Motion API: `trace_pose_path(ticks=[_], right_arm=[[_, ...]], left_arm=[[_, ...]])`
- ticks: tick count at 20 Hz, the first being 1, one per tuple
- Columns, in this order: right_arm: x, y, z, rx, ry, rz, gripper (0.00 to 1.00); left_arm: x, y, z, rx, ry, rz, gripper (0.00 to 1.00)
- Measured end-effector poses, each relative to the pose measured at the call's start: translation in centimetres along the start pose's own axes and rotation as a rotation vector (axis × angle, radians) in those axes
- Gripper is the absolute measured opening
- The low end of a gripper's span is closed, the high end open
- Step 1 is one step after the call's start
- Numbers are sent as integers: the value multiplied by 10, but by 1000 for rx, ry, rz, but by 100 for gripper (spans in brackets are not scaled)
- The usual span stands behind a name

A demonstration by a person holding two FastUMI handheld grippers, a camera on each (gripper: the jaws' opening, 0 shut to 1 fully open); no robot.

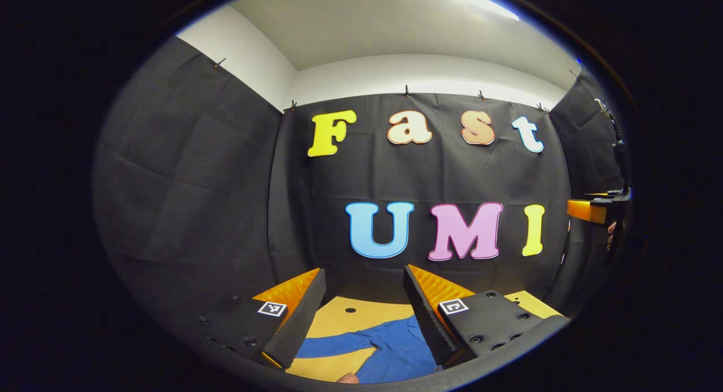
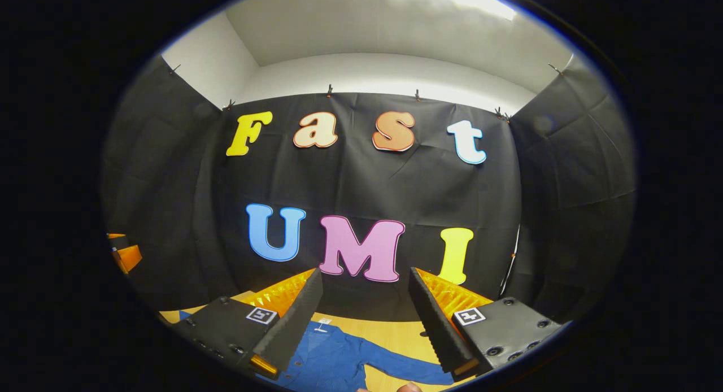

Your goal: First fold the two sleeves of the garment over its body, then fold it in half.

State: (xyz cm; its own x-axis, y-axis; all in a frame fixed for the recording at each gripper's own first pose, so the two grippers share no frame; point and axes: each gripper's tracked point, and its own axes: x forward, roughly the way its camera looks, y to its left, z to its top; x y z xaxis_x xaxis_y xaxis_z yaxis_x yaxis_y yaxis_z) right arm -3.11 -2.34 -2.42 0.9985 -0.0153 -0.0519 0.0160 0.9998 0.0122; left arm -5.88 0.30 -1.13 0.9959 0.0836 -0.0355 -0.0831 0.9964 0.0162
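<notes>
Left gripper view: my left gripper (image 1: 364,313) wide, above shirt (image 1: 395,352) on table (image 1: 339,318) | right gripper (image 2: 364,318) wide, above it too

The blue garment (image 1: 390,349) is cut off at the lower edge and partly hidden behind the fingers (image 2: 291,324) in both views.

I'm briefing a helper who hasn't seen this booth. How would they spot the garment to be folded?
Below the black cloth wall lies a light wooden table. Spread flat on it is the garment, a blue long-sleeved shirt with a sleeve stretched sideways. It is the one blue fabric item on the pale wood, seen between the open right gripper.
</notes>
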Motion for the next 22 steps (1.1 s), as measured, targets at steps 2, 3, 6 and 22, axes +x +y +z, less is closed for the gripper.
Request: trace_pose_path(ticks=[2, 3, 6, 22], right_arm=[[-1, -5, 0, -15, -2, -10, 97], [-1, -8, 0, -22, -1, -15, 93], [-2, -18, 0, -23, 2, -35, 93], [6, -57, -38, -23, 89, -124, 97]], left_arm=[[2, -1, -4, -8, 12, -1, 80], [3, -1, -5, -11, 16, -1, 81], [8, -1, -2, -16, 9, -1, 81], [23, -11, -13, 4, 37, -30, 80]])
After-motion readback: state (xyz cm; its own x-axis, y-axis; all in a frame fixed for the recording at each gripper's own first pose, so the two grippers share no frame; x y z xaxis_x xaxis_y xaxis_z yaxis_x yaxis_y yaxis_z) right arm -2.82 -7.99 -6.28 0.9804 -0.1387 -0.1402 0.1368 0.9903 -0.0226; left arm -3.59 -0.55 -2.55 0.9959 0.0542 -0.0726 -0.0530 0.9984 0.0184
